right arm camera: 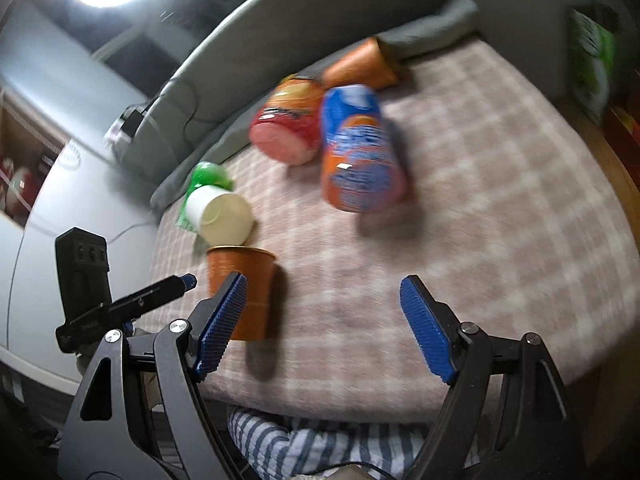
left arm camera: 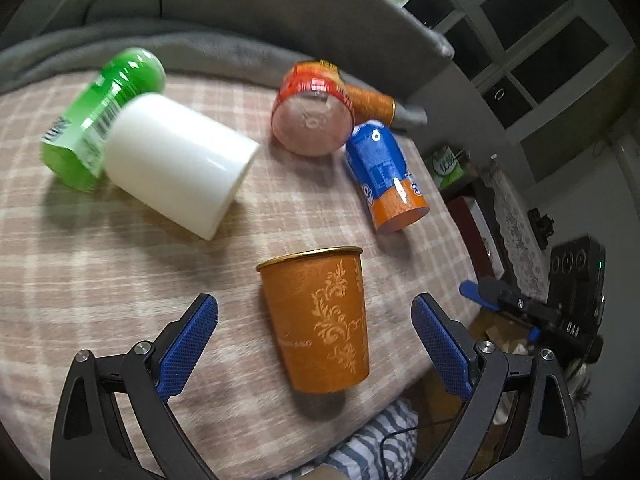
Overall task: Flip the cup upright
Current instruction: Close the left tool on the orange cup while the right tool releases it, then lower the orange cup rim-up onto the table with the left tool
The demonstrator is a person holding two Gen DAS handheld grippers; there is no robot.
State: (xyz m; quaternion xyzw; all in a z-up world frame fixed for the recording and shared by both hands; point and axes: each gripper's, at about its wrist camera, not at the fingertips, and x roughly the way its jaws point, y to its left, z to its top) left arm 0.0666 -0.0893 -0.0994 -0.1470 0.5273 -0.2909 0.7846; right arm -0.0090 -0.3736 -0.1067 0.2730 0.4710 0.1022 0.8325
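Observation:
An orange cup (left arm camera: 320, 320) with a gold rim and leaf pattern stands upright near the front edge of the checked cloth; it also shows in the right wrist view (right arm camera: 244, 292). My left gripper (left arm camera: 316, 316) is open, its blue pads on either side of the cup and clear of it. My right gripper (right arm camera: 322, 308) is open and empty, with the cup behind its left pad (right arm camera: 220, 320). A second orange cup (left arm camera: 370, 102) lies on its side at the back, also in the right wrist view (right arm camera: 360, 66).
A white cup (left arm camera: 176, 164), a green bottle (left arm camera: 100, 116), a red tub (left arm camera: 312, 112) and a blue-orange can (left arm camera: 384, 176) lie on their sides on the cloth (left arm camera: 100, 272). A grey blanket (left arm camera: 240, 52) borders the back. Striped fabric (right arm camera: 320, 444) is below the front edge.

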